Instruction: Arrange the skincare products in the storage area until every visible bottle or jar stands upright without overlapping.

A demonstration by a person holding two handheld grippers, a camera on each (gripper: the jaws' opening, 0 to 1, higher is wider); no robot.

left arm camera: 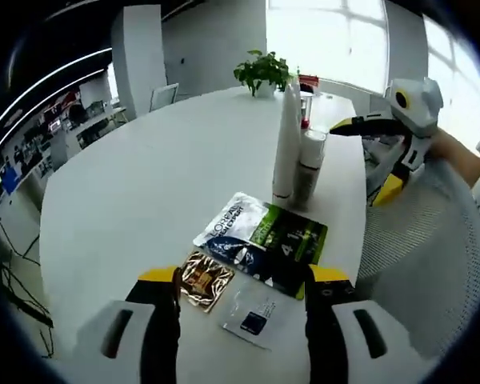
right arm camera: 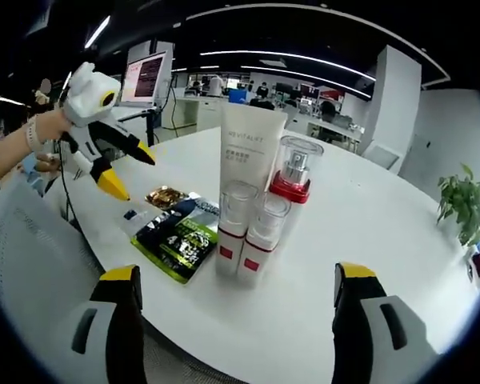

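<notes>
I am holding both the left gripper point(left arm camera: 244, 284) and right gripper point(right arm camera: 237, 286) wide open, empty. 4 bottles point(right arm camera: 256, 200) are standing upright, touching; nudging 1 risks toppling them onto the sachets point(right arm camera: 180, 232).

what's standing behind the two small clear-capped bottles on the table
In the right gripper view, behind the two small bottles stand a tall white tube and a red-collared bottle. Their bases are covered.

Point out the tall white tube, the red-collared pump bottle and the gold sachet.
tall white tube point(right arm camera: 250, 148), right gripper view, on its printed front face.
red-collared pump bottle point(right arm camera: 292, 172), right gripper view, on its clear cap.
gold sachet point(left arm camera: 204, 279), left gripper view, on the foil's middle.
</notes>
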